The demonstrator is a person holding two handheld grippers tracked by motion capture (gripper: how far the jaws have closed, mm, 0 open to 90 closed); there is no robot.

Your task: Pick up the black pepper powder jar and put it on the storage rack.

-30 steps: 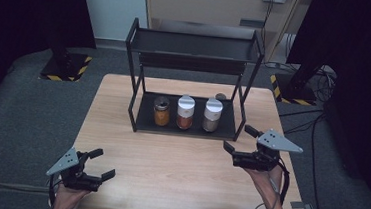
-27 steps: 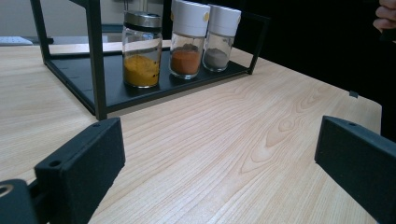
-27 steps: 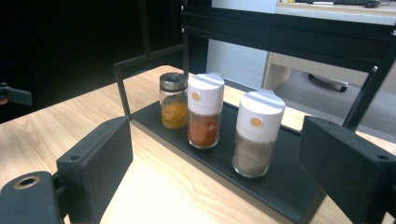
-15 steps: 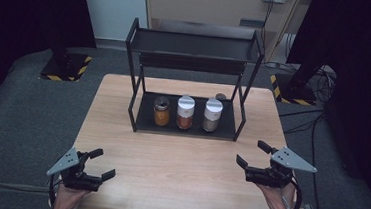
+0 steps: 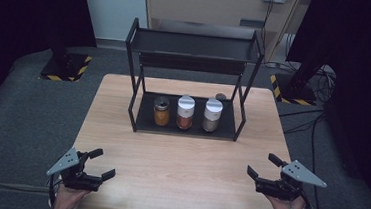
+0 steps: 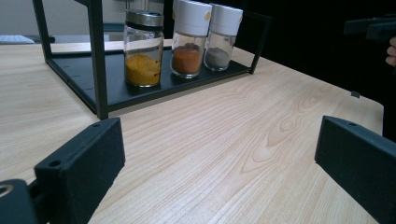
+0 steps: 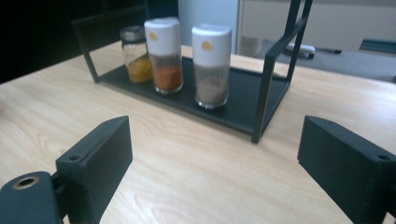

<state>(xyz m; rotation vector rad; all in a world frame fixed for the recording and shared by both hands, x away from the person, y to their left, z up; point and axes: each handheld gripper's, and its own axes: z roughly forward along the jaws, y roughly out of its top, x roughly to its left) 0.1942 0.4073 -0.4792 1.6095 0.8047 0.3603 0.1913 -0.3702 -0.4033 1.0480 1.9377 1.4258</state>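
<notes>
Both tongs open, pale wooden table, grey carpet

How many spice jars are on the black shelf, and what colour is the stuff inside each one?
Glass jar with a metal lid and yellow spice: 1
Glass jar with a white lid and orange-red spice: 1
Glass jar with a white lid and grey spice: 1
Total: 3 jars, all on the bottom tray of the black metal rack.

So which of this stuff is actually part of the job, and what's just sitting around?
Part of the job:
- black rack
- yellow spice jar
- orange spice jar
- grey spice jar
- left tool, open
- right tool, open

Just lying about:
- small grey object behind the rack
- striped floor plates
- cables
</notes>
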